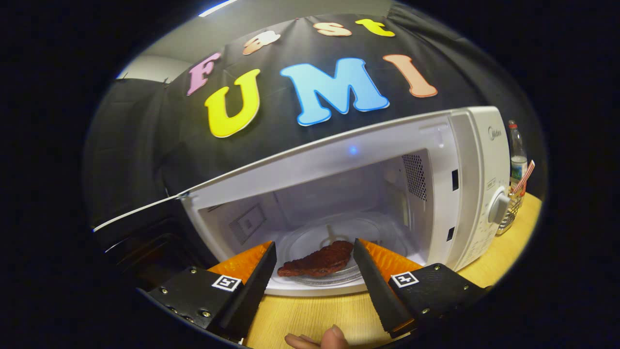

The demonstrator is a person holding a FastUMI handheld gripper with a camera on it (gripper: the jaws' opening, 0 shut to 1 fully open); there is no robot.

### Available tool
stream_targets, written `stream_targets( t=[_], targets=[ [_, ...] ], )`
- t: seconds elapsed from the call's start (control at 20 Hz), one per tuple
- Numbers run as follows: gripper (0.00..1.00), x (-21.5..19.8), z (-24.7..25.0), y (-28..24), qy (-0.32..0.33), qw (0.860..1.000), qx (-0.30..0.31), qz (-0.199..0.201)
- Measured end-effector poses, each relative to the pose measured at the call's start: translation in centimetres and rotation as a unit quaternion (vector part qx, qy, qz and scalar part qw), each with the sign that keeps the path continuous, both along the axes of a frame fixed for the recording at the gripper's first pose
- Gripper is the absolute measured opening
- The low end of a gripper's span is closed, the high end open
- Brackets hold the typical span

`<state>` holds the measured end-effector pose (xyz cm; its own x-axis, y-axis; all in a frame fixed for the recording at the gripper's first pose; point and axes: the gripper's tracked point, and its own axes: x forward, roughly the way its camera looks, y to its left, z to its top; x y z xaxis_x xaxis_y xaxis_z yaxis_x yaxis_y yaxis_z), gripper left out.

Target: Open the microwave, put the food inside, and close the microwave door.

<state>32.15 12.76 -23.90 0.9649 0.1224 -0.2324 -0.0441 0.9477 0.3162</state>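
Microwave on wooden table; tongs apart.

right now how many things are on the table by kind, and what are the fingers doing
microwave, door open: 1
piece of food on the glass plate inside: 1
bottle: 1
wire basket: 1
total: 4
The gripper has its fingers apart and holds nothing; the food lies just ahead, between them.

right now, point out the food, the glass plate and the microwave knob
food (319,261), gripper view, middle of the brown piece, between the open gripper (315,252) fingers
glass plate (310,237), gripper view, bare glass behind the food
microwave knob (499,207), gripper view, its face
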Motion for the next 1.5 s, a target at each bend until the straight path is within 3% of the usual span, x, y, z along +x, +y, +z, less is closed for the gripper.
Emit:
stream_targets(
  t=[0.3,0.45,0.8,0.9,1.15,1.25,1.4,1.5],
  targets=[
    [0.96,-12.2,9.7,3.3,-0.088,0.990,-0.038,0.105],
    [0.96,-17.9,13.3,5.8,-0.120,0.980,-0.027,0.155],
    [0.96,-28.0,17.5,13.5,-0.172,0.948,-0.038,0.266],
    [0.96,-29.7,17.3,15.8,-0.176,0.939,-0.049,0.290],
    [0.92,-30.1,13.2,20.7,-0.146,0.934,-0.076,0.317],
    [0.84,-30.1,14.3,21.3,-0.180,0.931,-0.086,0.305],
    [0.75,-30.3,13.1,24.2,-0.187,0.924,-0.095,0.318],
    [0.55,-29.9,11.8,24.5,-0.168,0.928,-0.104,0.317]
  ],
)
